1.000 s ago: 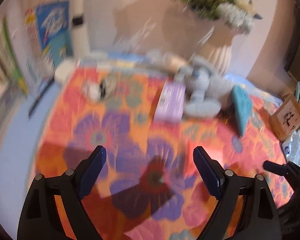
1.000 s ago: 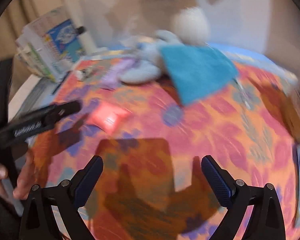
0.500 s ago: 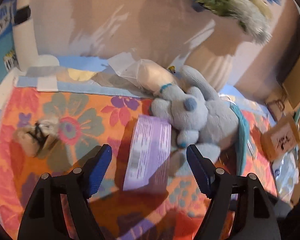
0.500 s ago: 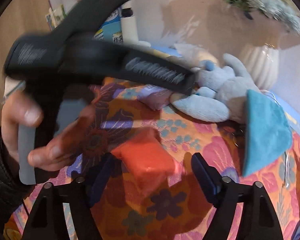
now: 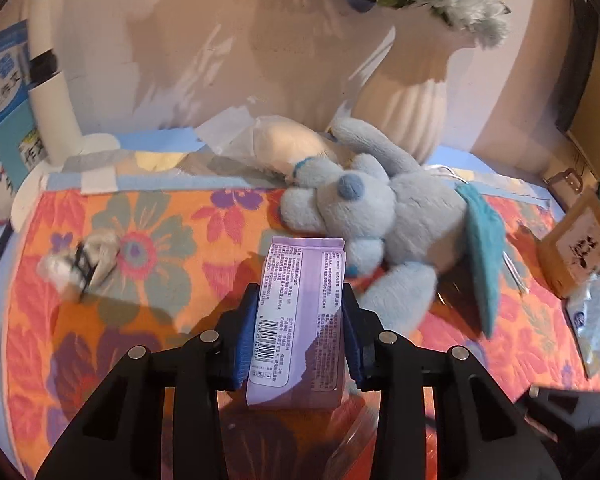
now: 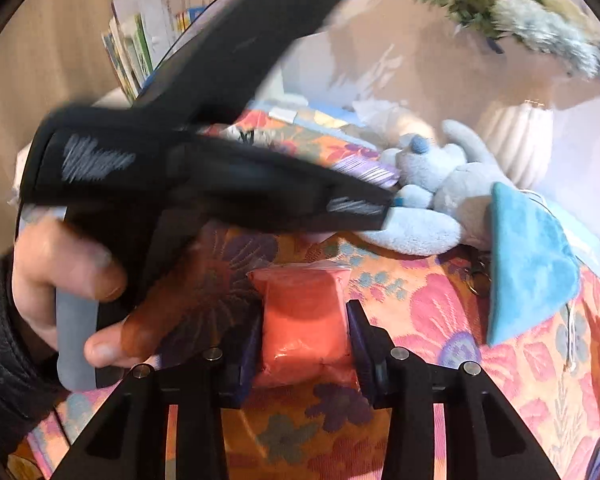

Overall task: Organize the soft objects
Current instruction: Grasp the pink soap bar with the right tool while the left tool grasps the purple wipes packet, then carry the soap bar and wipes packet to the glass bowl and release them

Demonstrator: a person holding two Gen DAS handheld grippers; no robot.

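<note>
Having just closed, left gripper (image 5: pixel 300 322) pinches the purple packet (image 5: pixel 302 320); right gripper (image 6: pixel 304 328) pinches the red pouch (image 6: pixel 304 312).

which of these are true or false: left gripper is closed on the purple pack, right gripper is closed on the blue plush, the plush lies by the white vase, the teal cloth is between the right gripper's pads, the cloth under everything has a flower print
1. The left gripper is closed on the purple pack: true.
2. The right gripper is closed on the blue plush: false, it is closed on the orange-red packet; the plush lies farther back.
3. The plush lies by the white vase: true.
4. The teal cloth is between the right gripper's pads: false, it lies off to the side against the plush.
5. The tablecloth has a flower print: true.
</note>
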